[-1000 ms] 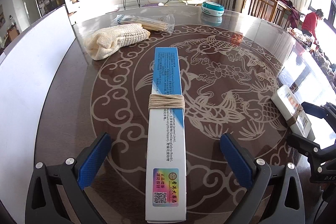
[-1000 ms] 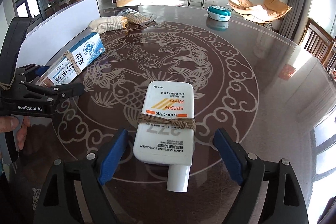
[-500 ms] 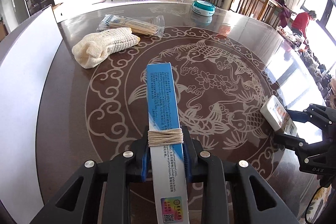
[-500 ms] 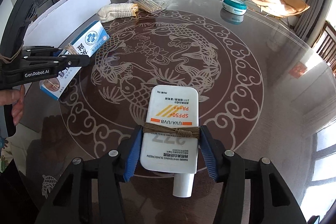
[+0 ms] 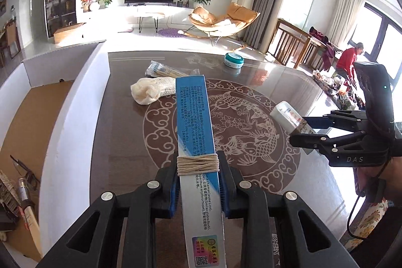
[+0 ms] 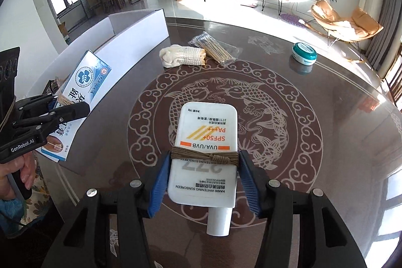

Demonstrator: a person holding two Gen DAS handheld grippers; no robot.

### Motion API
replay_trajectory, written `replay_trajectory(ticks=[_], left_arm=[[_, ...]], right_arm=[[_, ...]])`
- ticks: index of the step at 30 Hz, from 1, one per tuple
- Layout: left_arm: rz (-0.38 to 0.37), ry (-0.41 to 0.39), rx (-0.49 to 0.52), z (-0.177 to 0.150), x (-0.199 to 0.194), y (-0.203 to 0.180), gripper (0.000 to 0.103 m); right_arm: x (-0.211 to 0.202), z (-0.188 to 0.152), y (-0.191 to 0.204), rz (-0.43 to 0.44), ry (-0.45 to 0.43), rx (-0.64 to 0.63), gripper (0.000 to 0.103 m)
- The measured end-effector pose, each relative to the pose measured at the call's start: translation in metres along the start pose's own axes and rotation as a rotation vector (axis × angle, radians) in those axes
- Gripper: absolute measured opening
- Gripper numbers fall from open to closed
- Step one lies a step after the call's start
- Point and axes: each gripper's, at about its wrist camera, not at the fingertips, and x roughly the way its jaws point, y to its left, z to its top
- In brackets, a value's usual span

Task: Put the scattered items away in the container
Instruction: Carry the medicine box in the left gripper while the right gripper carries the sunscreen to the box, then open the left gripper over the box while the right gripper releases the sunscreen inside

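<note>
My left gripper (image 5: pixel 198 182) is shut on a long blue and white box (image 5: pixel 194 122) wrapped with twine, held above the table. It also shows in the right wrist view (image 6: pixel 80 89). My right gripper (image 6: pixel 203 172) is shut on a white sunscreen tube (image 6: pixel 207 142) with a twine band, lifted over the table; the tube shows in the left wrist view (image 5: pixel 289 114). A white-walled cardboard container (image 5: pixel 75 102) stands at the table's left edge, with some items inside.
A cream knitted cloth (image 6: pixel 182 55) and a clear packet of sticks (image 6: pixel 216 48) lie on the far side of the round glass-topped table (image 6: pixel 314 97). A teal round tin (image 6: pixel 304 53) sits at the far right. Chairs stand beyond.
Both grippers closed on their items and lifted them off the table. The left gripper with the box has moved toward the container on the left.
</note>
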Motion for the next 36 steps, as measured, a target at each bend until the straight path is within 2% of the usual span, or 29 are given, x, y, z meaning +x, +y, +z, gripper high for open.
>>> replay_trajectory(ticks=[4, 7, 10, 15, 19, 23, 24, 25, 27, 30, 32, 36], left_arm=[[0.039, -0.057, -0.042, 0.016, -0.051, 0.045, 0.026], [0.146, -0.074, -0.07, 0.021, -0.077, 0.093, 0.026], [0.234, -0.064, -0.149, 0.015, -0.094, 0.149, 0.026], [0.331, -0.015, -0.248, -0.008, -0.099, 0.211, 0.026], [0.35, 0.044, -0.313, -0.03, -0.082, 0.238, 0.026], [0.387, 0.106, -0.377, -0.048, -0.066, 0.252, 0.032], [0.396, 0.107, -0.388, -0.05, -0.064, 0.254, 0.044], [0.401, 0.099, -0.396, -0.052, -0.065, 0.257, 0.063], [0.417, 0.059, -0.392, -0.055, -0.07, 0.255, 0.084], [0.438, 0.006, -0.365, -0.054, -0.081, 0.242, 0.085], [0.427, -0.027, -0.353, -0.051, -0.088, 0.228, 0.085], [0.372, -0.1, -0.295, -0.039, -0.097, 0.188, 0.085]], right_arm=[[-0.015, 0.063, 0.055, 0.077, -0.011, -0.12, 0.054], [-0.018, 0.106, 0.111, 0.153, -0.008, -0.214, 0.054], [-0.009, 0.138, 0.173, 0.25, 0.012, -0.281, 0.054], [0.031, 0.158, 0.269, 0.396, 0.052, -0.359, 0.054], [0.079, 0.152, 0.313, 0.426, 0.099, -0.38, 0.054], [0.116, 0.138, 0.318, 0.399, 0.157, -0.338, 0.058], [0.122, 0.137, 0.313, 0.405, 0.184, -0.302, 0.06], [0.124, 0.137, 0.306, 0.42, 0.196, -0.264, 0.064], [0.12, 0.141, 0.29, 0.426, 0.175, -0.219, 0.069], [0.105, 0.15, 0.263, 0.388, 0.109, -0.194, 0.077], [0.1, 0.154, 0.238, 0.329, 0.083, -0.166, 0.082], [0.101, 0.15, 0.187, 0.105, 0.096, -0.153, 0.086]])
